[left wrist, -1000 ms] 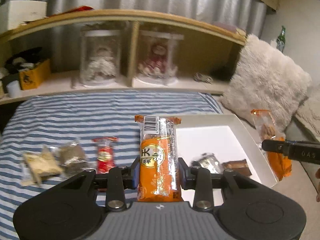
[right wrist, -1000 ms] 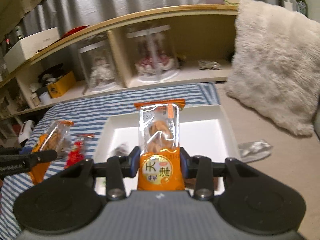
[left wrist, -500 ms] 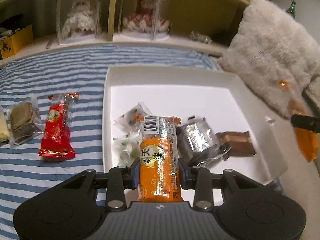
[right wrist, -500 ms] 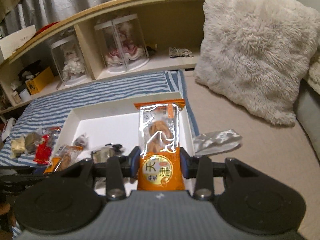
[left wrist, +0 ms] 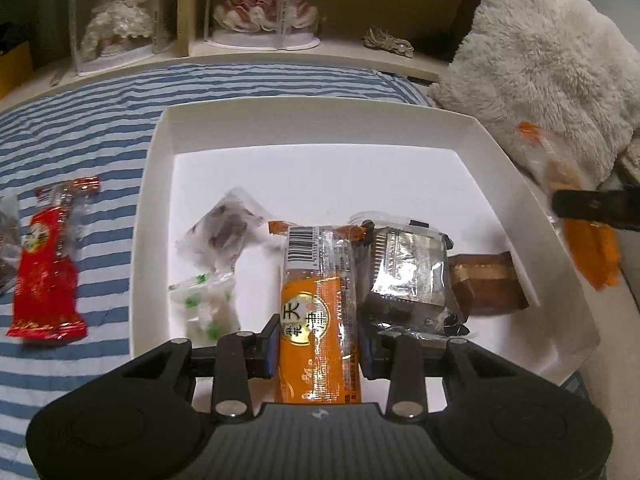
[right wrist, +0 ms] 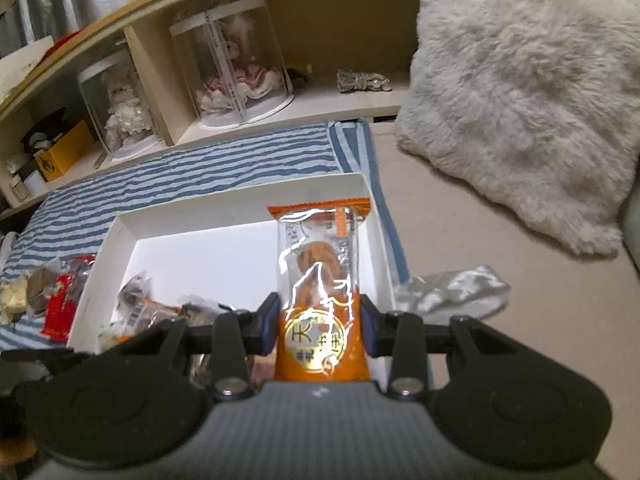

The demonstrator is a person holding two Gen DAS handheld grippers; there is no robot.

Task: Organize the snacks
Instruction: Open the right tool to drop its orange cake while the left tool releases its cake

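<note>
Left wrist view showed the sorting partly done. Ahead of the left gripper (left wrist: 318, 344) lay the white tray (left wrist: 320, 120), and several snacks already rested on its floor: a clear packet with dark pieces (left wrist: 222, 234) beyond the left finger, a clear packet with green specks (left wrist: 204, 304) just off that finger, a silver foil pack (left wrist: 408, 276) just past the right finger, and a brown wrapped bar (left wrist: 486, 284) further to that side. Outside the tray, well off to the left of the fingers, a red packet (left wrist: 48, 264) lay on the striped blue cloth (left wrist: 80, 120); the right wrist view showed a few more small packets (right wrist: 24, 292) beside it, so I judged that pile was what remained.

Both grippers were loaded. The left one's fingers were clamped on an orange snack bar (left wrist: 318, 320), barcode end forward, held low over the tray's near half. The right gripper (right wrist: 320, 324) was likewise pressed on a second orange snack bar (right wrist: 320, 276), its clear end pointing forward above the tray's right rim. A crumpled silver wrapper (right wrist: 452, 288) lay on the beige surface to the right of those fingers. Both bars looked ready to be lowered and let go.
</note>
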